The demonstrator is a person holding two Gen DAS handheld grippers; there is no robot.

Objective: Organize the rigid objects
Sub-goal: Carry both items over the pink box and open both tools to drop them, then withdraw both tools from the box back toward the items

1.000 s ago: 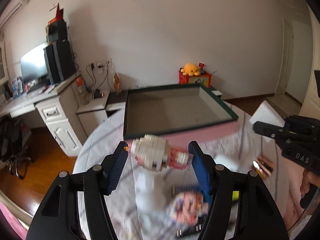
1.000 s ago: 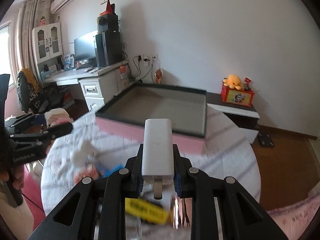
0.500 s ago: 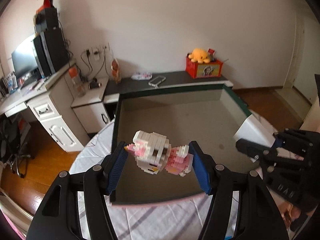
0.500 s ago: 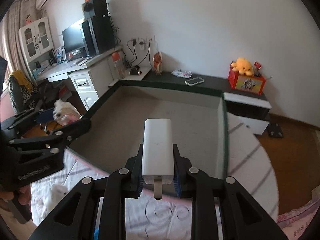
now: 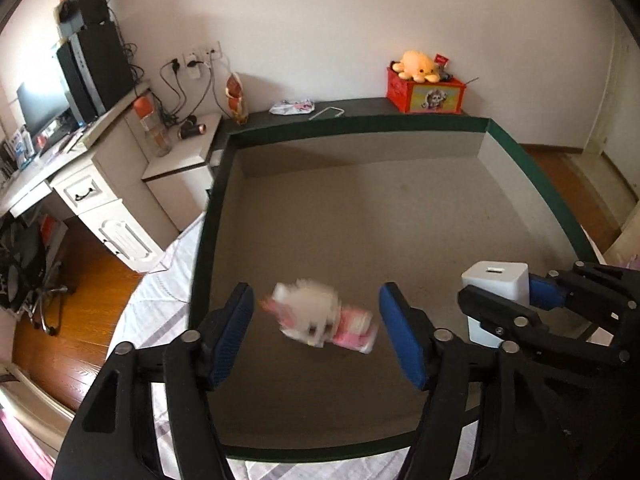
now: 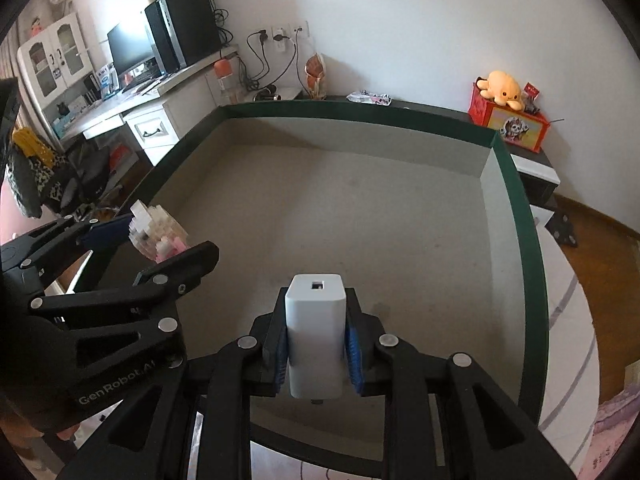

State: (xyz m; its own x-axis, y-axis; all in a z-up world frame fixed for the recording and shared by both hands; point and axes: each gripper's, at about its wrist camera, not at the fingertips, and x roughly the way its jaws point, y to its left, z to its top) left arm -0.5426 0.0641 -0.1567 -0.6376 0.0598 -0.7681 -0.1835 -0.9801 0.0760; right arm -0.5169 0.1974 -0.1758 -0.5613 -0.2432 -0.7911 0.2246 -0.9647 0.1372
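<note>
Block figure (image 5: 320,318), a small pink-and-white brick toy, is sitting between the blue pads of the left gripper (image 5: 318,326) with a clear gap showing on either side of it, and it is looking smeared in the left wrist view (a blur that the fingers themselves are not sharing). The left jaws are opening, so the toy is lying between the pads without either pad pressing on it, and whether it is touching the floor below I cannot tell. Beneath it is spreading the grey floor of a large shallow box (image 5: 532,168) with a dark green rim, which is resting on a round table covered by a pale striped cloth (image 5: 160,276). In the right wrist view the same figure (image 6: 158,236) is appearing at the left, above the box's left part and just inside the rim (image 6: 520,208). The right gripper (image 6: 316,350) is clenching a white charger block (image 6: 316,336) between its blue pads, upright, with the small port on its top face turned toward the camera and a metal prong poking out at its lower end. The charger (image 5: 496,284) is hanging over the box's near right area, well apart from the toy. Beyond the box, a red tin with a yellow plush octopus (image 5: 418,66) is standing on a dark shelf against the wall.
</note>
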